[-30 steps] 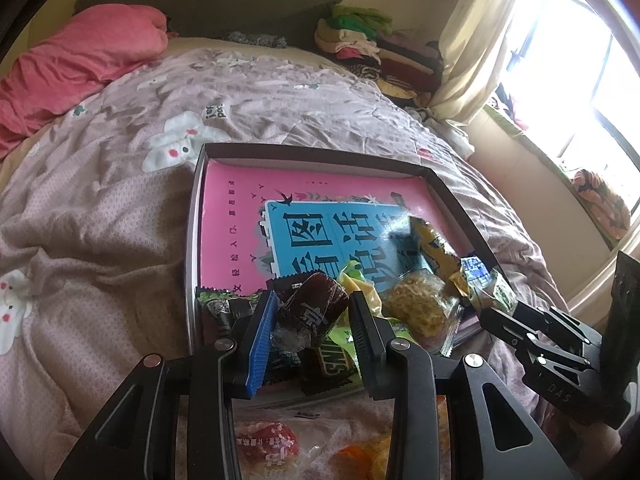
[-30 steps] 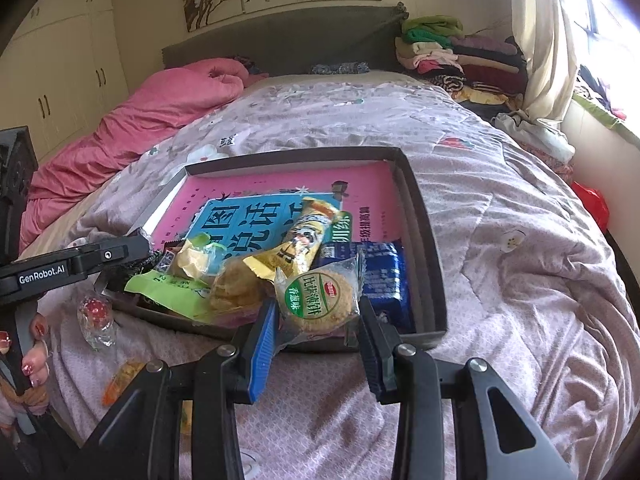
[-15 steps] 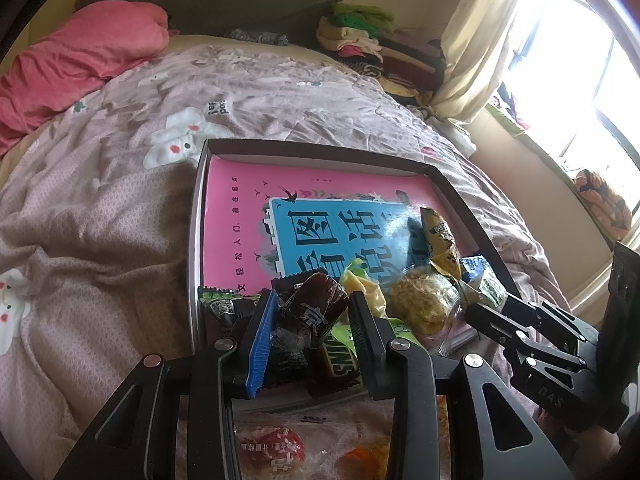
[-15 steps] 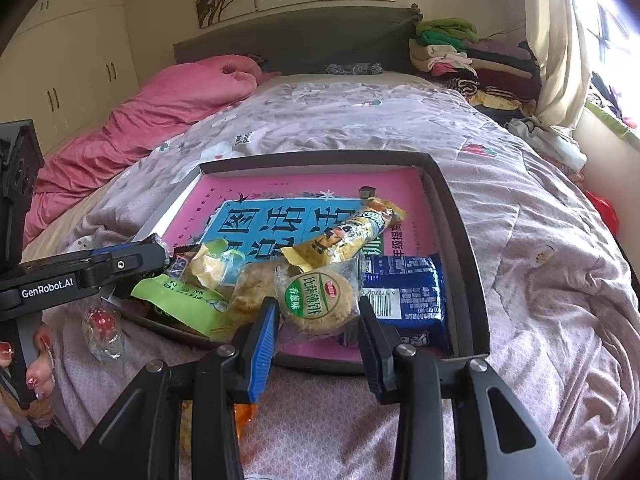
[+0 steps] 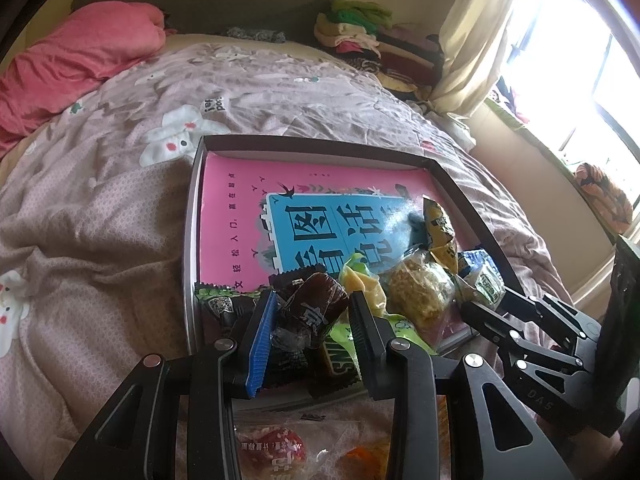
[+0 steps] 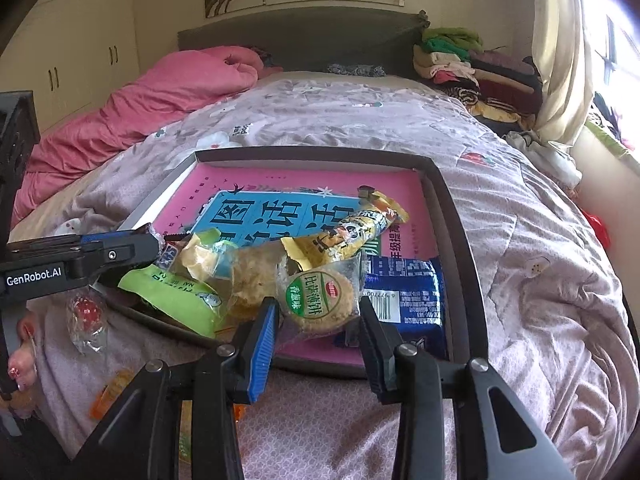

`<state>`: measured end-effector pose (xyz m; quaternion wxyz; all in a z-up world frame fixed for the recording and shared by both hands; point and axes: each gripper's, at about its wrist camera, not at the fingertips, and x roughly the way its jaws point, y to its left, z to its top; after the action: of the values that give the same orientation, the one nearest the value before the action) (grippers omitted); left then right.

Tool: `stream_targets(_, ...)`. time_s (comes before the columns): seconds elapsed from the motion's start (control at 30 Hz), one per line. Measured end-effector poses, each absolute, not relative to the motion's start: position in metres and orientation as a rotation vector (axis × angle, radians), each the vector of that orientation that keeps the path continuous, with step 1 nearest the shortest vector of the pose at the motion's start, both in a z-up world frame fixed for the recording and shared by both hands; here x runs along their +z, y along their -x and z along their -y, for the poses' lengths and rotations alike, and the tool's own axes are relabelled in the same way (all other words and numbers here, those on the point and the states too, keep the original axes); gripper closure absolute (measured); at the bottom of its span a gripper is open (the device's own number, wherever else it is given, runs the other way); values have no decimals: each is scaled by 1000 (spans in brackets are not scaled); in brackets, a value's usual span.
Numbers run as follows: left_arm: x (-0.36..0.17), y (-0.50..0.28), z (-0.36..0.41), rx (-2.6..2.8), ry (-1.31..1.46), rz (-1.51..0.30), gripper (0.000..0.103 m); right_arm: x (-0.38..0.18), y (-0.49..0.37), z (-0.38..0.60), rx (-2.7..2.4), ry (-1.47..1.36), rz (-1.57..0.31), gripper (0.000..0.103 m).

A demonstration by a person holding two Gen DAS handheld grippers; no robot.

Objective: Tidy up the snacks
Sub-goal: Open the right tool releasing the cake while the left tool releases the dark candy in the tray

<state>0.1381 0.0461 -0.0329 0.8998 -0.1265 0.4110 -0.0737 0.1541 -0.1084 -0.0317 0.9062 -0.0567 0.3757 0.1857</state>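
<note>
My left gripper [image 5: 312, 312] pinches a dark wrapped sweet [image 5: 316, 304] over the tray [image 5: 192, 240] | my right gripper [image 6: 316, 320] pinches a round biscuit pack [image 6: 320, 300] above the near rim | lower each flat onto bare pink, then loosen.

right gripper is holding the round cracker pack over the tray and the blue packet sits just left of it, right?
Not quite. The right gripper does hold the cracker pack over the tray, but the blue packet lies just right of it, not left, as the right wrist view shows.
</note>
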Motion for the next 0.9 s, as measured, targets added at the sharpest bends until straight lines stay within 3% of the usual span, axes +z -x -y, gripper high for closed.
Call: stream_targets(0.9, -34, -137, -43, -161, 237, -860, 65, -26, -141, 115, 369, 121, -772, 56)
